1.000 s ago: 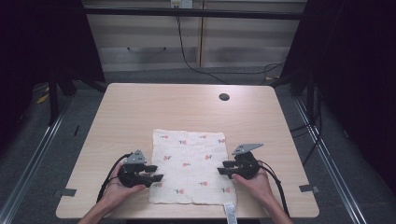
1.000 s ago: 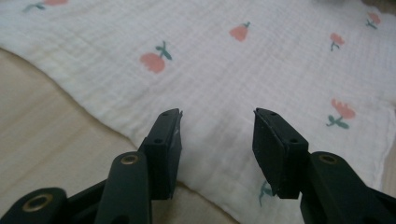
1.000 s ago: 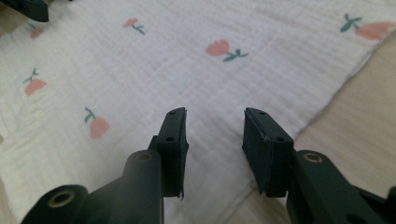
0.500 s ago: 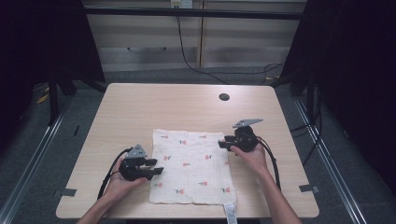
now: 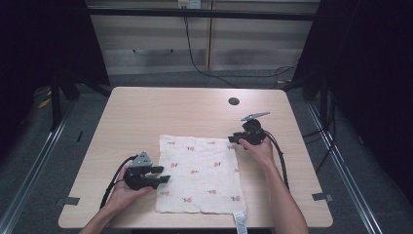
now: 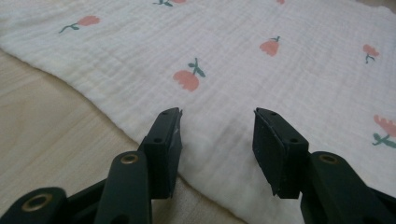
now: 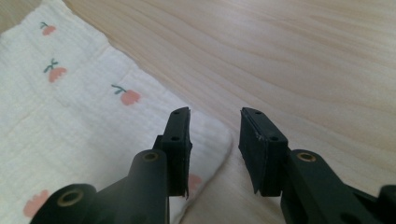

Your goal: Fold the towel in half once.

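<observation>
A white cloth (image 5: 199, 170) printed with small pink flowers lies flat on the wooden table (image 5: 185, 112). My left gripper (image 5: 164, 174) rests at the cloth's left edge, its jaws open over the hem (image 6: 217, 135) with nothing pressed between them. My right gripper (image 5: 232, 139) sits at the cloth's far right corner, pointing left. Its jaws (image 7: 215, 135) have just been closing and still stand apart. The cloth's corner (image 7: 205, 135) lies flat on the table beneath and between them, and the pads do not press on it.
A small dark round hole (image 5: 234, 101) sits in the table near its far edge. A white tag (image 5: 239, 222) hangs off the cloth at the front edge. Grey tape marks (image 5: 70, 200) (image 5: 321, 197) lie near both front corners. Cables trail from both grippers.
My right gripper has moved away from the person along the cloth's right edge, from its middle to the far right corner. The left gripper and the cloth have stayed put.
</observation>
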Tool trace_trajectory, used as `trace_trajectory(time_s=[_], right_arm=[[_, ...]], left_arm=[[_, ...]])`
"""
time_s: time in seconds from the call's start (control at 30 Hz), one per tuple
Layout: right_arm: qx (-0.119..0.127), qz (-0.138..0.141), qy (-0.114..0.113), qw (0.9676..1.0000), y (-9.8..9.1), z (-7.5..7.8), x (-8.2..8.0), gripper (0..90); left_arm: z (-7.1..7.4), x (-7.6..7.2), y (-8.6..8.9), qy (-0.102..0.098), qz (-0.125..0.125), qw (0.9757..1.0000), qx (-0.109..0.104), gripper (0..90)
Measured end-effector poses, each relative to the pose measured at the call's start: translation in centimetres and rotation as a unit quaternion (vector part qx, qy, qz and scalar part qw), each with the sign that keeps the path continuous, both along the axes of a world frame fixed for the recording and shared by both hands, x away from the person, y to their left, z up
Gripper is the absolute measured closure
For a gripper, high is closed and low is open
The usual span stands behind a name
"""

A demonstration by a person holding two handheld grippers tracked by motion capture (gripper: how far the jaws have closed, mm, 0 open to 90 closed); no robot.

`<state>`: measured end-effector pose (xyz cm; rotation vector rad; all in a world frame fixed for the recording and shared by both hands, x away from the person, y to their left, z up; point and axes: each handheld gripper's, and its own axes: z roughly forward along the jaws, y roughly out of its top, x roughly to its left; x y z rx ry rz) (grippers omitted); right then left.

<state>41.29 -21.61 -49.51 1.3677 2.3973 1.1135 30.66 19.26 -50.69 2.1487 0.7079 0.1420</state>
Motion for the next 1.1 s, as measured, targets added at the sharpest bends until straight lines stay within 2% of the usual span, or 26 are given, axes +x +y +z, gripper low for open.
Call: trace_trajectory(time_s=[0.3,0.4,0.5,0.67,0.8,0.93,1.0,1.03,1.1], right_arm=[[-0.001,0.006,0.004,1.0,0.7,-0.8,0.4,66.5],[-0.002,0.007,0.005,1.0,0.8,-0.8,0.4,76.6],[0.01,0.009,0.005,0.9999,0.8,-1.0,0.4,85.0],[0.029,0.005,-0.009,0.9995,0.6,-0.5,0.0,86.3],[0.027,0.006,-0.014,0.9995,0.5,0.0,-0.8,86.4],[0.026,0.011,-0.019,0.9994,0.3,0.2,-1.6,86.4],[0.031,0.011,-0.021,0.9992,0.0,0.2,-2.0,86.5],[0.031,0.011,-0.023,0.9992,-0.1,0.2,-2.1,86.5],[0.031,0.012,-0.023,0.9992,-0.2,0.1,-2.2,86.7]], left_arm=[[-0.1,0.0,0.1,0.002,-0.001,1.0,-0.004,51.9],[-0.1,0.0,0.1,0.002,-0.002,1.0,-0.006,51.8],[-0.1,0.0,0.1,0.002,-0.002,1.0,-0.006,51.6],[-0.1,0.0,0.2,0.003,-0.004,1.0,-0.005,51.2],[0.1,-0.7,0.1,-0.004,-0.008,0.9999,0.011,50.8],[0.4,-1.0,0.0,0.003,-0.005,0.9997,0.022,50.9],[0.7,-0.6,0.2,0.011,-0.011,0.9998,0.014,50.7],[0.8,-0.3,0.3,0.012,-0.004,0.9999,0.007,50.5],[0.9,0.8,0.8,0.03,0.013,0.9994,-0.008,49.0]])
